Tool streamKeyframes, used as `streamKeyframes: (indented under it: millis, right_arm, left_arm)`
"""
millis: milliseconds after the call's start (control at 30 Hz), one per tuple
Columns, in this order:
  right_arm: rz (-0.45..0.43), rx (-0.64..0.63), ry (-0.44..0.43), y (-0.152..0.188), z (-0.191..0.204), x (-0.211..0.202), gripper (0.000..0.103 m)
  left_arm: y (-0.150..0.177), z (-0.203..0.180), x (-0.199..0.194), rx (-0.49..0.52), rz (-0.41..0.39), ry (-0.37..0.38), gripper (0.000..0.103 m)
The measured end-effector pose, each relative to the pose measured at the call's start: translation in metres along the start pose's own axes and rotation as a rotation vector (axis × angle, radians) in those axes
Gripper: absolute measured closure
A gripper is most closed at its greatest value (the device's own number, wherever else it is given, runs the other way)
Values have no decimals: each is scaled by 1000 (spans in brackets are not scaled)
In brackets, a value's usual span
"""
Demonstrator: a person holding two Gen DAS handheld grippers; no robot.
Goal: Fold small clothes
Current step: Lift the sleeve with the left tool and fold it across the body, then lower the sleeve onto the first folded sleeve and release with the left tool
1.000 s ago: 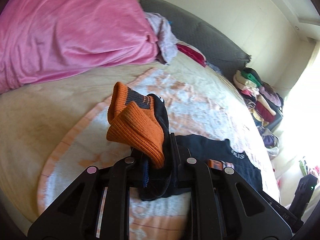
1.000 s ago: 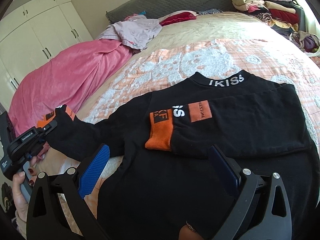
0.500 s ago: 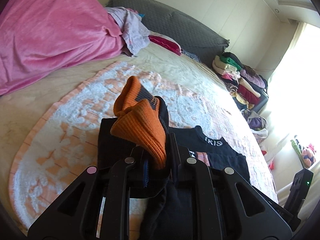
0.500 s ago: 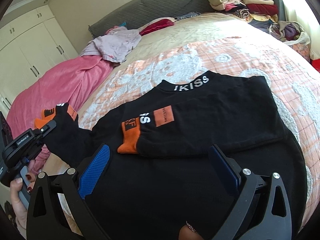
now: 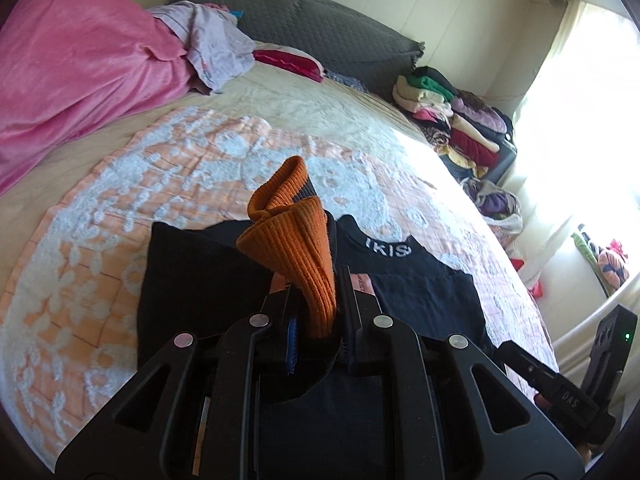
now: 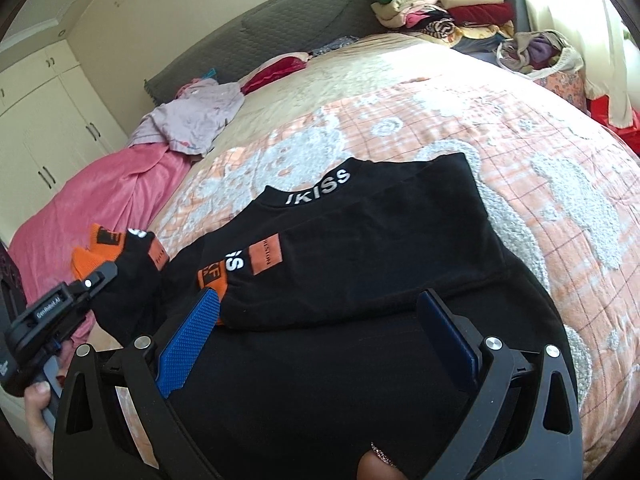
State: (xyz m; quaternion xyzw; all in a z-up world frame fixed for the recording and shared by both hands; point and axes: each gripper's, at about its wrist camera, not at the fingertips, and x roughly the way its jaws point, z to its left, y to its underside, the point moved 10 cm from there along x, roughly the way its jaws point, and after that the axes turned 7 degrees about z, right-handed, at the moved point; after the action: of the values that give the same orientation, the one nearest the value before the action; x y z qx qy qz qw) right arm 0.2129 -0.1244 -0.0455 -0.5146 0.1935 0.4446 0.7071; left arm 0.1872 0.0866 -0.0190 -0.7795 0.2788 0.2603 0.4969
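Left tongs (image 5: 316, 316), cuff (image 5: 296, 248) further over sweater (image 6: 360, 264)

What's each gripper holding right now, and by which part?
Left gripper is shut on the black sweatshirt's left sleeve, at the orange cuff. Right gripper is open, holding nothing.

Left tool (image 5: 316, 320) clamped and angled downward, right tool (image 6: 320, 344) jaws spread wide, angled downward
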Motion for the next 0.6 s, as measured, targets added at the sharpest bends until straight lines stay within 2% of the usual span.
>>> streamKeyframes:
  millis: [333,600]
  right_arm:
    - [-24,73,7,-4,-31,-9,4]
    - [-28,94,-1,-4,-38,-11,4]
  left_arm:
    - [20,-32,30,77,76,20,93]
    - [39,-54,45,138,128,38,91]
